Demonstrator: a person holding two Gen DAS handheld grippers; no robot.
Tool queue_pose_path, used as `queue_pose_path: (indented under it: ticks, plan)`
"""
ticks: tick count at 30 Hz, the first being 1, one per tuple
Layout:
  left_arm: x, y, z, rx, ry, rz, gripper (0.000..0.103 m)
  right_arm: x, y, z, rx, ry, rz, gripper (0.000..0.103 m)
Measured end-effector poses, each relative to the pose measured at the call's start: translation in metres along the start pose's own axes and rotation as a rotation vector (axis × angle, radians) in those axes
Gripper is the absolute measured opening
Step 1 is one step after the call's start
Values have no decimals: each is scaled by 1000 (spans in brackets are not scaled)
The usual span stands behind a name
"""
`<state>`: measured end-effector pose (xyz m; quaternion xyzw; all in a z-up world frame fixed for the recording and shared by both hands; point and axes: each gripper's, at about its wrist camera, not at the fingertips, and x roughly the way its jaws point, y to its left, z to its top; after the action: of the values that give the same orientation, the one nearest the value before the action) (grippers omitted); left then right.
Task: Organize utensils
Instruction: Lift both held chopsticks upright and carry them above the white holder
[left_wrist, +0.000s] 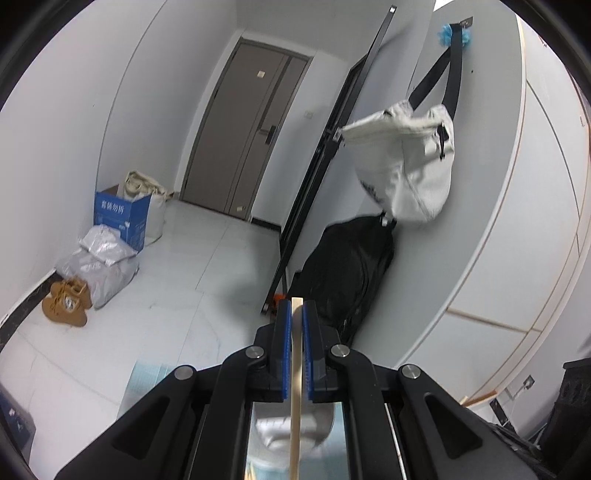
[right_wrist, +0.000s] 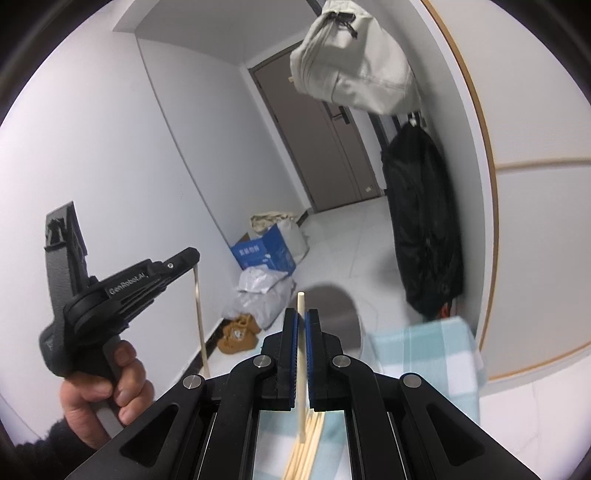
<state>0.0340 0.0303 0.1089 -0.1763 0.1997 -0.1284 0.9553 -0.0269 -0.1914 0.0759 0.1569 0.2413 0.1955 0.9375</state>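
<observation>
Each gripper is clamped on a single chopstick, both lifted clear of the table. In the left wrist view, the left gripper (left_wrist: 296, 314) pinches its chopstick (left_wrist: 296, 387) at frame centre, the stick running down past the bottom edge. The right gripper (right_wrist: 302, 325) holds another chopstick (right_wrist: 302, 369), tip poking above the pads; more sticks (right_wrist: 306, 446) lie below on the checked cloth (right_wrist: 424, 354). Best handled by keeping both grips firm and the sticks hanging steady.

The right gripper (right_wrist: 303, 325) is clamped on a pale wooden chopstick (right_wrist: 301, 369) standing upright. At nine o'clock, a hand (right_wrist: 107, 391) holds the left gripper (right_wrist: 192, 258), closed on another chopstick (right_wrist: 199, 314) hanging down. At six o'clock more chopsticks (right_wrist: 304, 454) lie on a checked cloth (right_wrist: 424, 362).
</observation>
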Motion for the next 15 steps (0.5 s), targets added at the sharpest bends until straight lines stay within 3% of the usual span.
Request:
queue_pose_path:
  ticks: [9, 15]
  plan:
    - [36, -6, 38, 17, -95, 14, 2, 25, 9, 81, -43, -36, -1, 3]
    - [65, 5, 38, 9, -134, 45, 2, 67, 8, 106, -62, -19, -15, 3]
